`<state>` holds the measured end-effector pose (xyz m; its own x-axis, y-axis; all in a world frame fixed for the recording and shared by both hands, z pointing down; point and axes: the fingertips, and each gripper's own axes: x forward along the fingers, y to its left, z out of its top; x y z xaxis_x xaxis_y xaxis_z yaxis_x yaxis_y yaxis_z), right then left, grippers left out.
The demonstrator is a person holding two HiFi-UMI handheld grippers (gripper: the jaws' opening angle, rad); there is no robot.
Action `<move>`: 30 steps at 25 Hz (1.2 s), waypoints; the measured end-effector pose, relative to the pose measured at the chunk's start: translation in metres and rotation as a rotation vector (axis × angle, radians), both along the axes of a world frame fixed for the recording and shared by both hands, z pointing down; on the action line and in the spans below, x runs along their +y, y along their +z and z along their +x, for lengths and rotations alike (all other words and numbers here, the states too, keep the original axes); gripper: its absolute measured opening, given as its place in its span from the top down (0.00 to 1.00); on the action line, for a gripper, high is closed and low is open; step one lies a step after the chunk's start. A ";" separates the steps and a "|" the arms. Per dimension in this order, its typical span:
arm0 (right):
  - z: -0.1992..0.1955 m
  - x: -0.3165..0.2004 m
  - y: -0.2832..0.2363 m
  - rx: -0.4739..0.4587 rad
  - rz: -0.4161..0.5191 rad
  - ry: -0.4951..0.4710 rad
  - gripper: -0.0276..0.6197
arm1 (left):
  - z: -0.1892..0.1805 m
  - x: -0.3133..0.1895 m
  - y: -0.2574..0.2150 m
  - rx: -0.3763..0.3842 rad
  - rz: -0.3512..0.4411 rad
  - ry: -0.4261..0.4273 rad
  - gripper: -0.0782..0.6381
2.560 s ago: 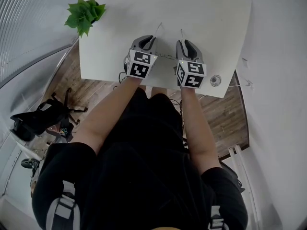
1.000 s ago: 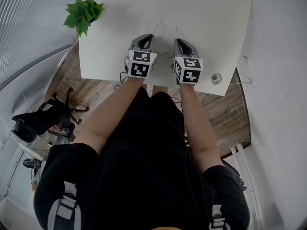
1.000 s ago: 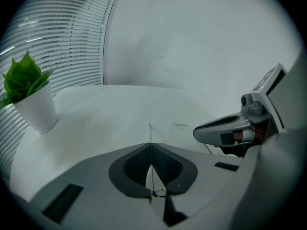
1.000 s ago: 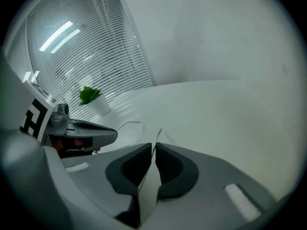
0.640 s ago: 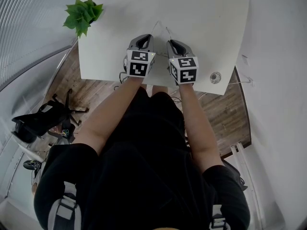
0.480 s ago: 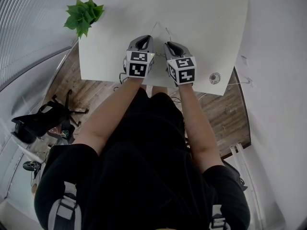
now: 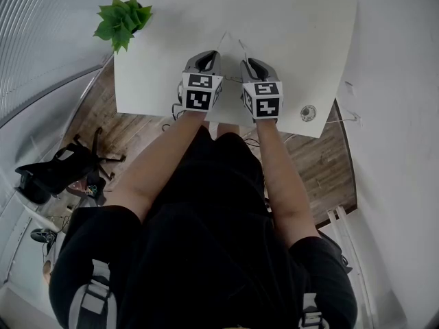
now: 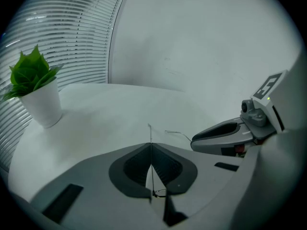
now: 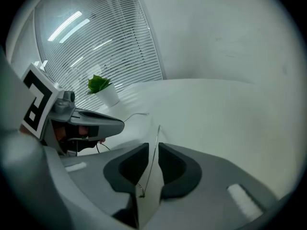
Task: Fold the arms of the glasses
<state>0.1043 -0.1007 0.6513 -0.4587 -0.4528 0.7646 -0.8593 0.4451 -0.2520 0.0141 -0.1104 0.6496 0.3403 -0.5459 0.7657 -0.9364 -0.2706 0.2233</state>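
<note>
The glasses are thin wire ones, held just above the white table (image 7: 295, 26). One wire arm (image 8: 150, 134) runs straight through my left gripper (image 8: 150, 146), which is shut on it. The other arm (image 9: 156, 137) lies in the gap of my right gripper (image 9: 154, 150); its jaws are opening and the pads stand off the wire. In the head view the left gripper (image 7: 214, 53) and right gripper (image 7: 248, 59) sit side by side near the table's front edge. The two arm tips (image 7: 232, 41) lean together beyond them. The lenses are hidden under the grippers.
A small green plant (image 7: 122, 20) in a white pot (image 8: 44, 107) stands at the table's left corner. A round cable grommet (image 7: 309, 113) sits near the front right edge. A black office chair (image 7: 62, 170) stands on the wood floor to the left.
My right gripper has shifted left, closer to the left one, and the wire arm it carries has swung inward toward the other arm. The left gripper has stayed put.
</note>
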 end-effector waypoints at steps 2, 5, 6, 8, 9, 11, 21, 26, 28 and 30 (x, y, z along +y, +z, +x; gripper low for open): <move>-0.002 0.002 0.003 -0.002 -0.010 -0.002 0.85 | 0.000 -0.001 -0.001 0.003 0.003 -0.001 0.88; -0.005 0.003 0.003 -0.006 -0.012 -0.011 0.89 | 0.000 -0.001 -0.002 0.005 0.003 -0.003 0.88; -0.007 0.004 0.002 -0.010 -0.012 -0.016 0.91 | 0.000 -0.001 -0.002 0.006 0.003 -0.004 0.88; -0.010 0.006 0.002 -0.017 -0.013 -0.028 0.91 | -0.001 -0.001 -0.002 0.007 0.001 -0.006 0.88; -0.012 0.007 0.002 -0.020 -0.016 -0.036 0.91 | -0.001 -0.001 -0.002 0.008 0.001 -0.007 0.88; -0.016 0.010 0.002 -0.029 -0.023 -0.057 0.91 | -0.002 -0.001 -0.002 0.010 -0.001 -0.008 0.88; -0.043 0.027 -0.002 -0.018 -0.052 -0.253 0.91 | -0.004 -0.005 -0.005 0.014 0.005 -0.018 0.88; -0.050 0.032 -0.002 0.035 -0.039 -0.390 0.93 | -0.005 -0.005 -0.004 0.007 0.005 -0.017 0.88; -0.051 0.035 -0.003 0.064 -0.028 -0.459 0.94 | -0.006 -0.005 -0.004 0.007 0.005 -0.014 0.88; -0.054 0.038 -0.003 0.094 -0.012 -0.539 0.94 | -0.006 -0.005 -0.003 0.008 0.003 -0.012 0.88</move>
<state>0.0505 -0.0624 0.6478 -0.5531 -0.1637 0.8169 -0.5293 0.8262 -0.1928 0.0083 -0.1158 0.6462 0.3401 -0.5521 0.7612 -0.9377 -0.2600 0.2303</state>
